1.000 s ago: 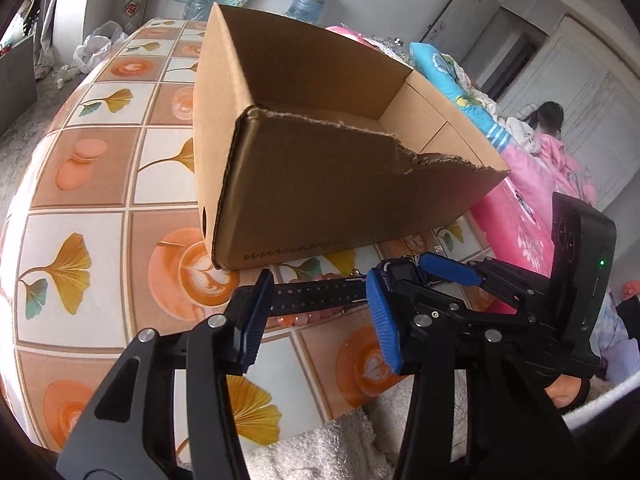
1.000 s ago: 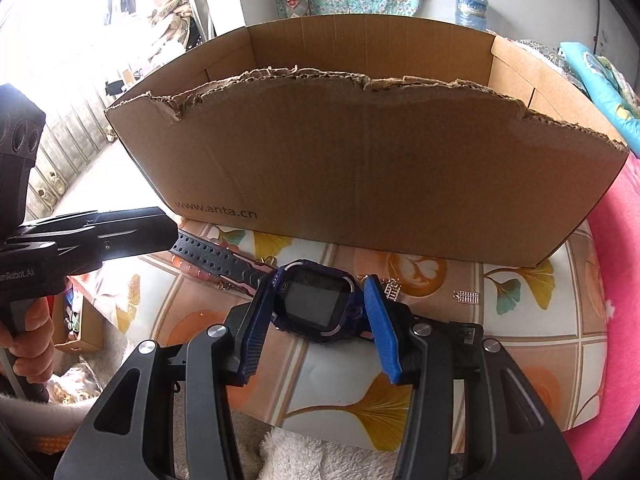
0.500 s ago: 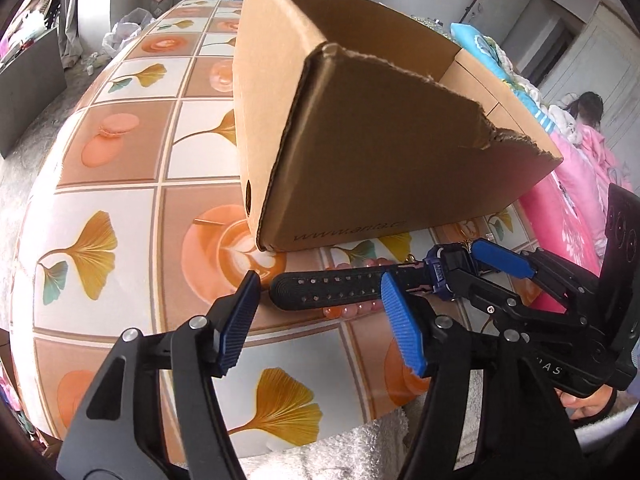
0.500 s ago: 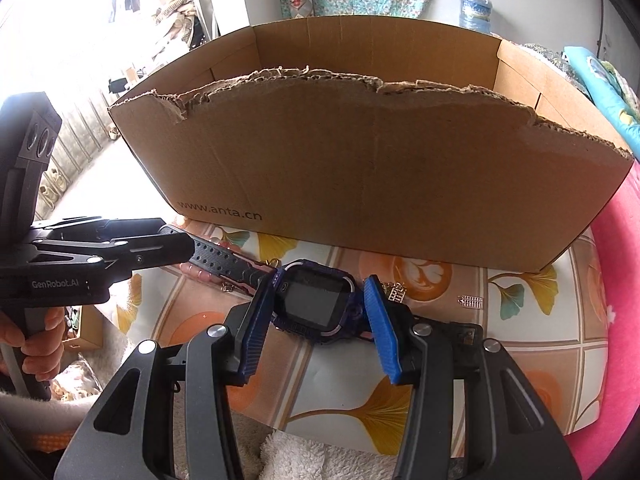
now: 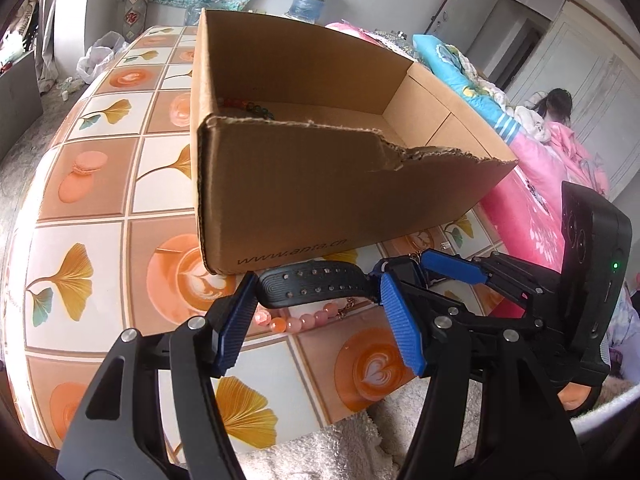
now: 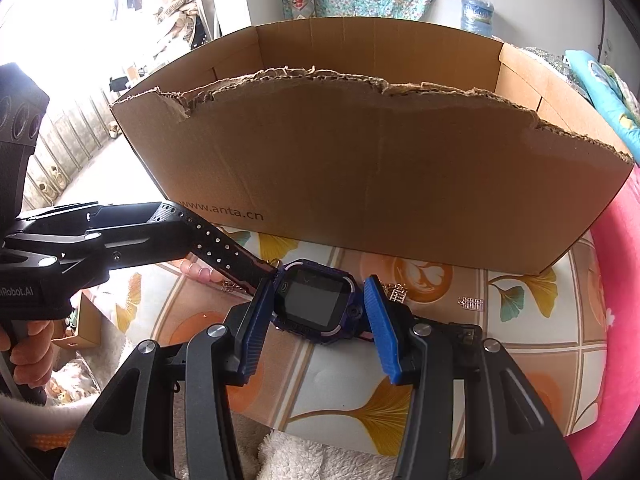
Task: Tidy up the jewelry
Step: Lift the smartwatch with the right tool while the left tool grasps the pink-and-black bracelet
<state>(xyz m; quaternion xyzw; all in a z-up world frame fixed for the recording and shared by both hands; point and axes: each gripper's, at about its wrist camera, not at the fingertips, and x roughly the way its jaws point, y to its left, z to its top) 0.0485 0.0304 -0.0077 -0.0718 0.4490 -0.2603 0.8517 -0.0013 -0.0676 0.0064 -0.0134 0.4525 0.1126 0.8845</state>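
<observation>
The right tongs (image 6: 318, 320) clench the watch (image 6: 316, 306), now lifted off the tabletop (image 5: 100, 240) before the cardboard box (image 5: 320, 184), its strap between the released left tongs (image 5: 316, 320), ready for boxing.

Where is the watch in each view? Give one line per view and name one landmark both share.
Left wrist view: the watch is at lower centre, its black strap reaching between the left gripper fingers, its face mostly hidden by the right gripper.
Right wrist view: its face sits at lower centre, in the right gripper.
Shared landmark: the cardboard box, just behind it.
</observation>
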